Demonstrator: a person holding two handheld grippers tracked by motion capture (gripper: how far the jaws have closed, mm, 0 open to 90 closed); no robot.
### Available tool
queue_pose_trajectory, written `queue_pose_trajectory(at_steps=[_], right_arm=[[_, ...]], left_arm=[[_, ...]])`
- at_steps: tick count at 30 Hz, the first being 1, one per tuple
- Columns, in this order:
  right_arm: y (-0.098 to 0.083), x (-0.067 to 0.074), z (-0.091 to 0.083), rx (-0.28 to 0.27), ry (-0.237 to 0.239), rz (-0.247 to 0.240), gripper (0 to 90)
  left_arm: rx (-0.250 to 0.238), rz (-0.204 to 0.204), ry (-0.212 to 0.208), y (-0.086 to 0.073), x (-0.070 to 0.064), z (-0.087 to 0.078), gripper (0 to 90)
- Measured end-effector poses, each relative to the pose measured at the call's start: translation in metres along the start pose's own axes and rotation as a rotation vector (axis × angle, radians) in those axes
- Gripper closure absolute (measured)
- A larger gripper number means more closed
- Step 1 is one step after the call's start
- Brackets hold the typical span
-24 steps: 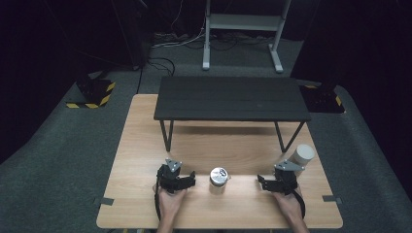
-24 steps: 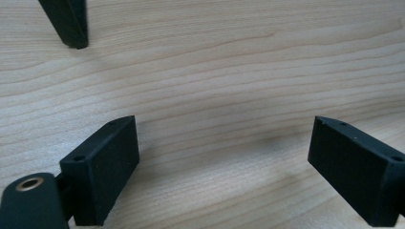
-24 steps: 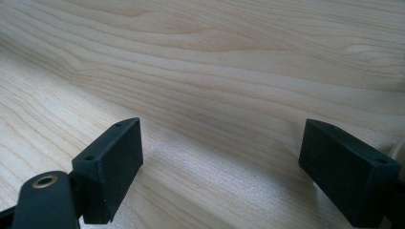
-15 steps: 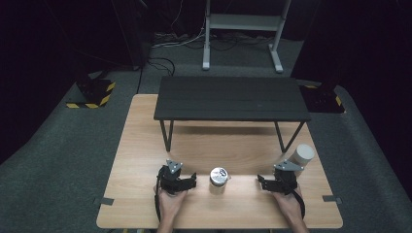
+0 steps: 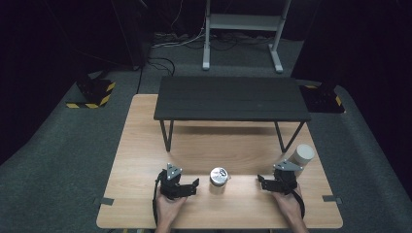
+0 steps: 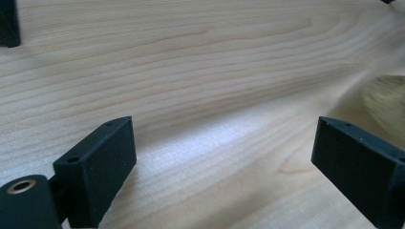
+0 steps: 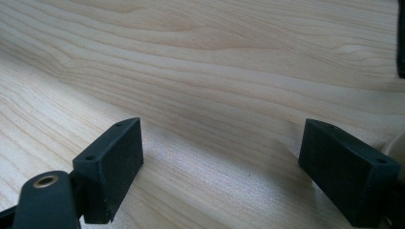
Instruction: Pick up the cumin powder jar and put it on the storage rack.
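A small jar with a shiny silver lid (image 5: 218, 177) stands on the wooden table (image 5: 145, 141) near its front edge, between my two grippers. The left gripper (image 5: 187, 187) rests on the table just left of the jar, held by a hand. Its jaws are wide apart in the left gripper view (image 6: 224, 143), with bare wood between them. On the other side of the jar the right gripper (image 5: 267, 183) also lies on the table. Its jaws stand open (image 7: 222, 143) over bare wood. A white cylinder (image 5: 302, 155) stands just behind the right gripper.
A low black shelf on thin legs (image 5: 232, 98) spans the back half of the table. The floor around is dark grey carpet, with a metal stand (image 5: 242, 22) behind. A blurred tan shape (image 6: 388, 98) lies at the right of the left gripper view.
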State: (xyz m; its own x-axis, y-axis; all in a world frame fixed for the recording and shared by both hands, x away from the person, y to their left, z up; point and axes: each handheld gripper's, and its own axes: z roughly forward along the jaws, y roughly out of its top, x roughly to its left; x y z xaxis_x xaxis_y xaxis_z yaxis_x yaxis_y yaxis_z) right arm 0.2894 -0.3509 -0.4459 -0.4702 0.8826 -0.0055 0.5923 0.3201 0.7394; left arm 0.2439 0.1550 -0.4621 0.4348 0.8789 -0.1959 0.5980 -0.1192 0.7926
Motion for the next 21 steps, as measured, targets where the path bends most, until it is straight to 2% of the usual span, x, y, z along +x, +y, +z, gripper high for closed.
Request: queue_pose_trajectory(at_steps=[4, 10, 12, 18, 21], right_arm=[[0.0, 0.0, 0.0, 0.0, -0.001, 0.0, 14.4], [0.0, 0.0, 0.0, 0.001, -0.002, -0.001, 14.4], [0.0, 0.0, 0.0, 0.001, -0.002, 0.0, 14.4], [0.0, 0.001, 0.0, 0.001, -0.004, 0.0, 14.5], [0.0, 0.001, 0.0, 0.0, -0.004, -0.001, 14.5]], left_arm=[[0.001, 0.014, -0.01, -0.002, -0.003, -0.005, 7.7], [0.014, 0.074, -0.05, -0.002, -0.016, -0.01, 7.5], [0.014, 0.082, -0.059, -0.002, -0.019, -0.01, 7.4], [0.008, 0.124, -0.099, 0.004, -0.034, -0.009, 7.4], [0.003, 0.134, -0.113, 0.006, -0.037, -0.01, 7.4]])
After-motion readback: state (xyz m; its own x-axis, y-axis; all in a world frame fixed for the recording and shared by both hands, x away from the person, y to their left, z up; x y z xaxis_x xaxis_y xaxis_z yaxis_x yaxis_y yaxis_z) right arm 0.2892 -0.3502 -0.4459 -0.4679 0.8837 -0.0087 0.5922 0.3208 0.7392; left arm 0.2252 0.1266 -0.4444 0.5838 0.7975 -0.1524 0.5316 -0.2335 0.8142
